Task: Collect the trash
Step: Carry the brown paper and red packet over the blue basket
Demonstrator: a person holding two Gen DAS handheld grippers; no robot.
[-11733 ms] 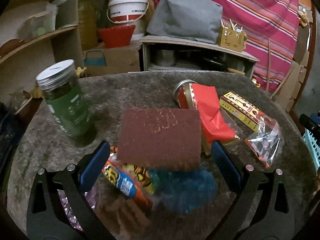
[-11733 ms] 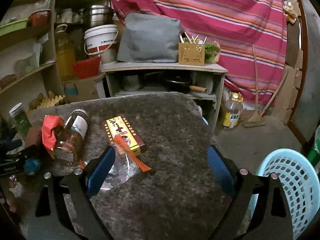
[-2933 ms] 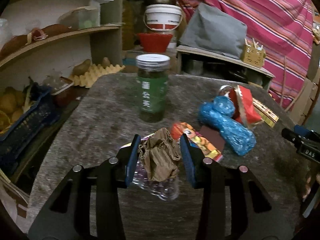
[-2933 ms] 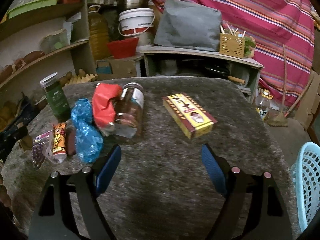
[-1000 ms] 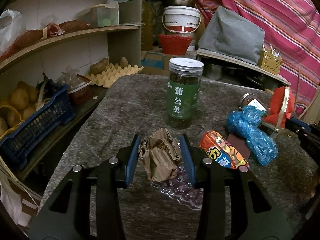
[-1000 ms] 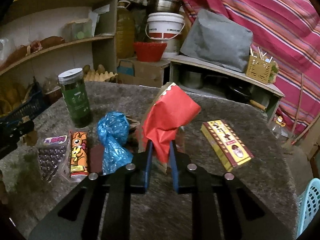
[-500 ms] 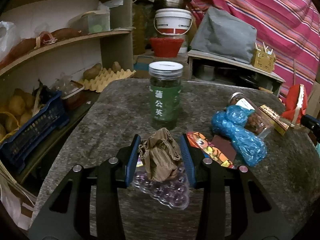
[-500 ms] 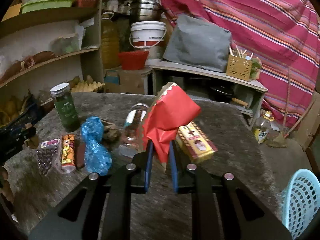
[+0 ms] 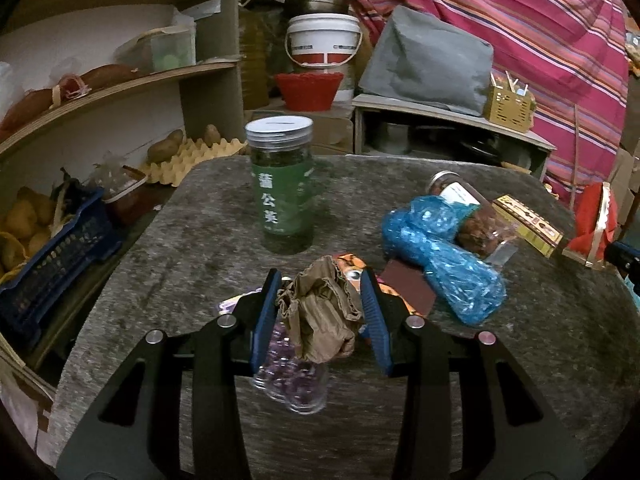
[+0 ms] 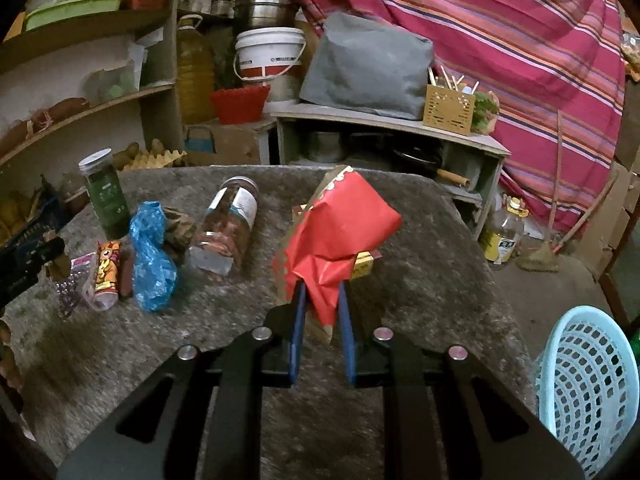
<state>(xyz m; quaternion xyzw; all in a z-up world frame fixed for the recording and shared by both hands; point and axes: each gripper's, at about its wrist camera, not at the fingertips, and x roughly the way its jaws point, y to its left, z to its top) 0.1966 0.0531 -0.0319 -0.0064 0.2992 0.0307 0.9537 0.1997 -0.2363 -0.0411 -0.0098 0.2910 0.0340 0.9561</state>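
Note:
My left gripper (image 9: 320, 304) is shut on a crumpled brown paper wad (image 9: 322, 318), held just above a clear blister pack (image 9: 290, 384) on the grey table (image 9: 200, 248). A blue plastic bag (image 9: 440, 260), an orange snack wrapper (image 9: 352, 266) and a dark red pad (image 9: 412, 284) lie right of it. My right gripper (image 10: 323, 300) is shut on a crumpled red paper (image 10: 340, 236) lifted over the table (image 10: 420, 280); that red paper (image 9: 592, 224) also shows at the right edge of the left wrist view. A light blue basket (image 10: 588, 384) stands low at the right.
A green-labelled jar (image 9: 282, 184) stands upright mid-table. A clear jar (image 10: 230, 224) lies on its side beside a yellow box (image 9: 528, 224). Shelves with a blue crate (image 9: 52, 256) and egg trays run along the left. A cabinet (image 10: 384, 140) and striped curtain stand behind.
Both grippers have moved to the right over the table, each keeping its hold. The basket has come further into the right wrist view, and the yellow box is now behind the red paper.

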